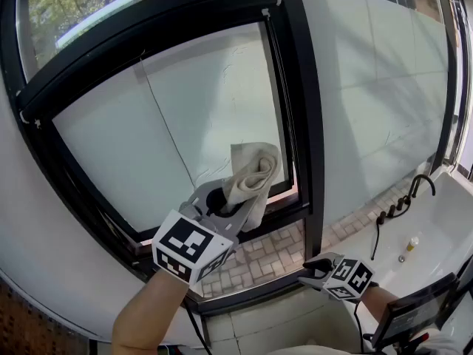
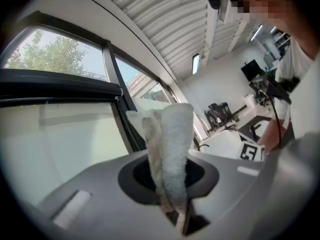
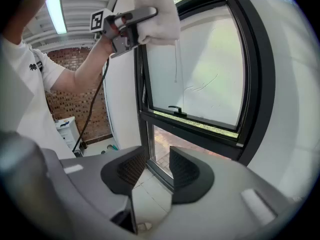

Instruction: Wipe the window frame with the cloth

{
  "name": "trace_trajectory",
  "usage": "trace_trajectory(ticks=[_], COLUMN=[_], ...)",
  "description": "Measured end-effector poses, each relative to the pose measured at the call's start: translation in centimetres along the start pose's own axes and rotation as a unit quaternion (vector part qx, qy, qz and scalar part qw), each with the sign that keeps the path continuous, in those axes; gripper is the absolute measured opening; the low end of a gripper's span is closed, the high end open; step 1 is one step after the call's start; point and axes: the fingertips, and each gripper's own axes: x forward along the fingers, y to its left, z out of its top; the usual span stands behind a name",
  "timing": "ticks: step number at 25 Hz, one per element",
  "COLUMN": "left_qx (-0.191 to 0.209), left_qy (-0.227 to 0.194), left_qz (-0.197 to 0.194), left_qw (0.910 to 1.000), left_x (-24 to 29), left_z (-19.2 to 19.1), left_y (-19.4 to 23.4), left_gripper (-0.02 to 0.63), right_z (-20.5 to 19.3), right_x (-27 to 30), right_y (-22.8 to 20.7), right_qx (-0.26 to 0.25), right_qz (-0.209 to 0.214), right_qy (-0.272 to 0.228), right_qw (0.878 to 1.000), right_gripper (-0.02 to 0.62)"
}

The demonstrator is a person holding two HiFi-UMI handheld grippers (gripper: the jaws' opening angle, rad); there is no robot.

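A folded white cloth stands up from my left gripper, which is shut on its lower end. The cloth is held up close to the pane by the lower right corner of the black window frame; whether it touches the frame I cannot tell. In the right gripper view the cloth and left gripper show high beside the frame's left upright. My right gripper hangs low at the right, away from the cloth. Its jaws are open and hold nothing.
A white basin with a black tap and a small bottle lies at the right. A black latch handle sits on the lower sash rail. A screen device is at bottom right. A person's arm trails a black cable.
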Motion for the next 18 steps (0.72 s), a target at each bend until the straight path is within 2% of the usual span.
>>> trace_trajectory(ticks=[3, 5, 8, 10, 14, 18], left_qx=[-0.036, -0.053, -0.051, -0.048, -0.052, -0.056], left_qy=[-0.023, -0.039, -0.054, -0.061, -0.064, -0.052], left_qz=[0.003, 0.022, 0.069, 0.082, 0.102, 0.120], left_qw=[0.9991, 0.9976, 0.9948, 0.9936, 0.9914, 0.9898], left_x=[5.8, 9.4, 14.0, 16.7, 20.7, 22.8], left_z=[5.0, 8.8, 14.5, 17.5, 21.1, 21.4], left_y=[3.2, 6.3, 11.7, 14.3, 17.8, 20.5], left_gripper=[0.087, 0.087, 0.087, 0.087, 0.087, 0.087], right_z=[-1.3, -2.3, -2.8, -2.6, -2.2, -2.7], right_x=[-2.2, -3.0, -3.2, -3.5, -4.4, -4.6], right_y=[-2.5, -4.0, -6.0, -6.9, -8.7, -9.0], right_qx=[0.015, 0.024, 0.022, 0.020, 0.041, 0.061], right_qz=[-0.002, -0.004, -0.005, -0.011, -0.032, -0.042], right_qy=[0.006, 0.012, 0.017, 0.011, -0.018, -0.030], right_qw=[1.000, 1.000, 1.000, 1.000, 0.998, 0.997], right_gripper=[0.146, 0.146, 0.146, 0.146, 0.146, 0.146])
